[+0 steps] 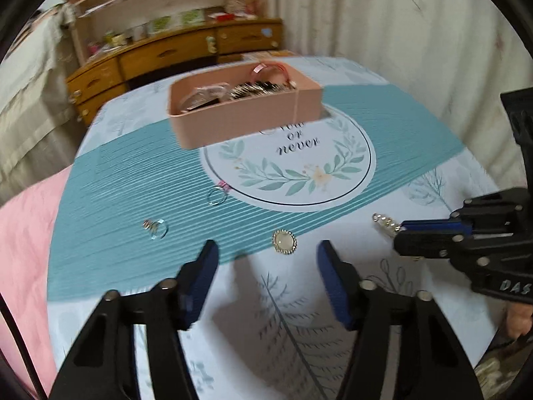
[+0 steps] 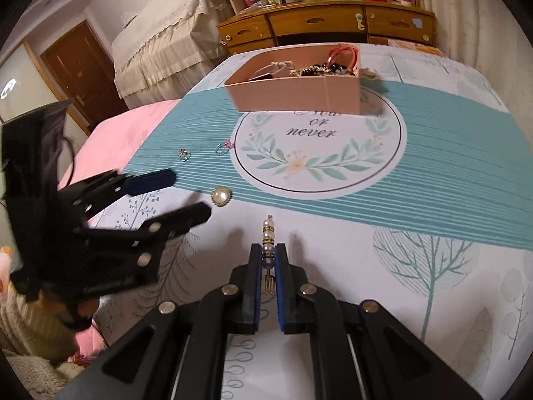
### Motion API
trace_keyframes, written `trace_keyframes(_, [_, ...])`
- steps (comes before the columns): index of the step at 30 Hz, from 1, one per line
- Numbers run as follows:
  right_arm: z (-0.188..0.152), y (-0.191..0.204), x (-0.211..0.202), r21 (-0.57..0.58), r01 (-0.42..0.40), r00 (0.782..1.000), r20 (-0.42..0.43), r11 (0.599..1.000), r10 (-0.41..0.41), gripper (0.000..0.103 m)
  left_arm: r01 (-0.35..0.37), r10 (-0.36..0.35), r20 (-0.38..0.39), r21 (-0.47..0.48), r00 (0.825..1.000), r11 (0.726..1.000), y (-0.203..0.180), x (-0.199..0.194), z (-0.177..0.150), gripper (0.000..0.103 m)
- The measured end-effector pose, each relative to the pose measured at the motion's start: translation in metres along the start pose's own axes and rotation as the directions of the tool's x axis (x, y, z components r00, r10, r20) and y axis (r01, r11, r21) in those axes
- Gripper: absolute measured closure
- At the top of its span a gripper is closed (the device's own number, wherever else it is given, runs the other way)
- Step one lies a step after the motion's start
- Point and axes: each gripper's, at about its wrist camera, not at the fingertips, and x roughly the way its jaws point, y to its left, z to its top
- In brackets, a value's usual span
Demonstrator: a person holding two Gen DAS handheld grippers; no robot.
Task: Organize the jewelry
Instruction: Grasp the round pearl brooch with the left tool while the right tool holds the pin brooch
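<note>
1. A beaded pearl pin was clamped between the pads of the right gripper, its jaws nearly closed on it, and it was held above the near part of the tablecloth.
2. A round pearl brooch was seen lying on the cloth toward the near edge, just ahead of the left gripper.
3. The left gripper's jaws were held partly apart, with nothing between them.
4. Two rings were found on the teal stripe, toward the left edge.
5. A pink box with jewelry already in it was placed toward the far edge, at the top of the printed circle.
6. A wooden dresser was visible beyond the far edge.
</note>
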Motion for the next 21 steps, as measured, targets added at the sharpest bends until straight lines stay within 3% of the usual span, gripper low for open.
trace_keyframes(2, [0.000, -0.003, 0.002, 0.006, -0.013, 1.000, -0.003, 1.000, 0.013, 0.096, 0.050, -0.049, -0.029, 0.026, 0.998, 0.998, 0.003, 0.007, 0.003, 0.054])
trace_keyframes(4, [0.001, -0.006, 0.002, 0.007, -0.030, 1.000, -0.006, 1.000, 0.030, 0.096, 0.045, -0.041, -0.044, 0.095, 0.998, 0.994, 0.002, 0.010, 0.005, 0.055])
trace_keyframes(6, [0.000, -0.006, 0.001, 0.001, -0.042, 0.999, -0.006, 0.999, 0.042, 0.096, 0.046, -0.038, -0.051, 0.156, 0.998, 0.987, -0.001, 0.012, 0.005, 0.063])
trace_keyframes(11, [0.002, -0.004, 0.001, -0.013, -0.062, 0.998, -0.009, 0.998, 0.062, 0.096, 0.079, -0.062, -0.068, 0.298, 0.996, 0.951, -0.004, 0.013, 0.005, 0.065])
trace_keyframes(19, [0.004, -0.006, 0.004, 0.001, -0.064, 0.998, -0.019, 0.998, 0.064, 0.096, 0.188, -0.163, -0.097, 0.401, 0.982, 0.897, -0.002, 0.022, 0.016, 0.066])
trace_keyframes(21, [0.003, -0.007, 0.004, 0.003, -0.062, 0.998, -0.019, 0.998, 0.062, 0.096, 0.222, -0.196, -0.104, 0.406, 0.975, 0.886, -0.001, 0.024, 0.017, 0.071])
